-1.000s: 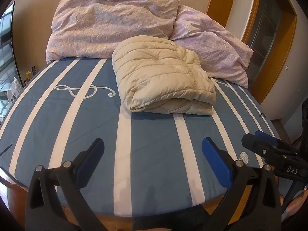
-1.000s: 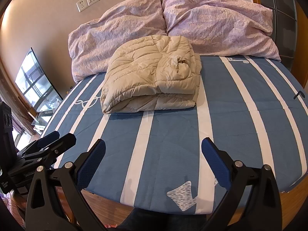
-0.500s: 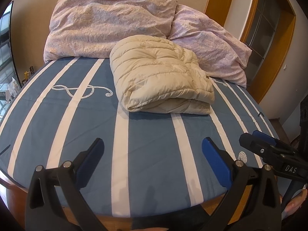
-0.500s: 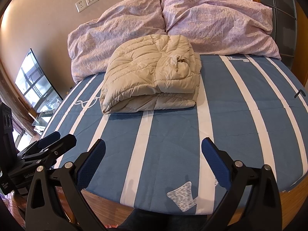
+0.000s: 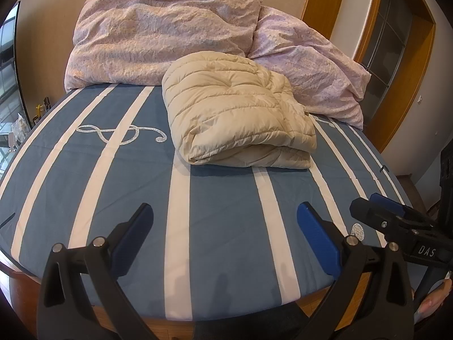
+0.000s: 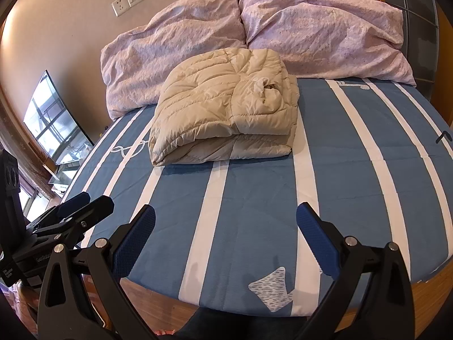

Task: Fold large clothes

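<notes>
A cream quilted puffer jacket lies folded into a thick rectangular bundle on the blue and white striped bed, near the pillows; it also shows in the right wrist view. My left gripper is open and empty, held above the bed's near edge, well short of the jacket. My right gripper is open and empty too, also at the near edge. Each gripper shows at the side of the other's view: the right one, the left one.
Two lilac pillows lean against the wall behind the jacket. The bed has a wooden frame edge close below the grippers. A window is at left, a wooden door frame at right.
The views have shifted only slightly; the jacket has not moved and both grippers have stayed open.
</notes>
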The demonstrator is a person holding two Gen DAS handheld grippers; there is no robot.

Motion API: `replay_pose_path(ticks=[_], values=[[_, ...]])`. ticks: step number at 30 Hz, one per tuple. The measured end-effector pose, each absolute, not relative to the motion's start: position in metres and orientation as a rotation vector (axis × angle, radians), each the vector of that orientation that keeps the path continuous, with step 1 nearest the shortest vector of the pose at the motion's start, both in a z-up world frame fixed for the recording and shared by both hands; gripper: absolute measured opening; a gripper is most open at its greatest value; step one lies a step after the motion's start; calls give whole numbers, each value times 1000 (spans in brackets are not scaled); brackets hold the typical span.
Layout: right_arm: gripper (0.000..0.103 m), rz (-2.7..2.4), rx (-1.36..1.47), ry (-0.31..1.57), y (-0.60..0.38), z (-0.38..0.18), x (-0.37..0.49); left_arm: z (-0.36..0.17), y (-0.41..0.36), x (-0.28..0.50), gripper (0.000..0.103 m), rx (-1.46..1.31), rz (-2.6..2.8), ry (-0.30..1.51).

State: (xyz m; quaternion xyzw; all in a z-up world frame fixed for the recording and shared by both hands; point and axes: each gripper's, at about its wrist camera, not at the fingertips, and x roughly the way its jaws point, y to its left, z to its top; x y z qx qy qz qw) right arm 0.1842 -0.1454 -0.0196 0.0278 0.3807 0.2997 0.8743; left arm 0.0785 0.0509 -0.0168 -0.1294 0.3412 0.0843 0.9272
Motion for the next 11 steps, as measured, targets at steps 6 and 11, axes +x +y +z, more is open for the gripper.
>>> replay_pose_path(ticks=[6,11], values=[[101,624,59,795,-147,-20,186,-17,51,78,101,-263,171,697],[101,625,60,795,-146,-20,185,-17,51,78,101,-263,170,698]])
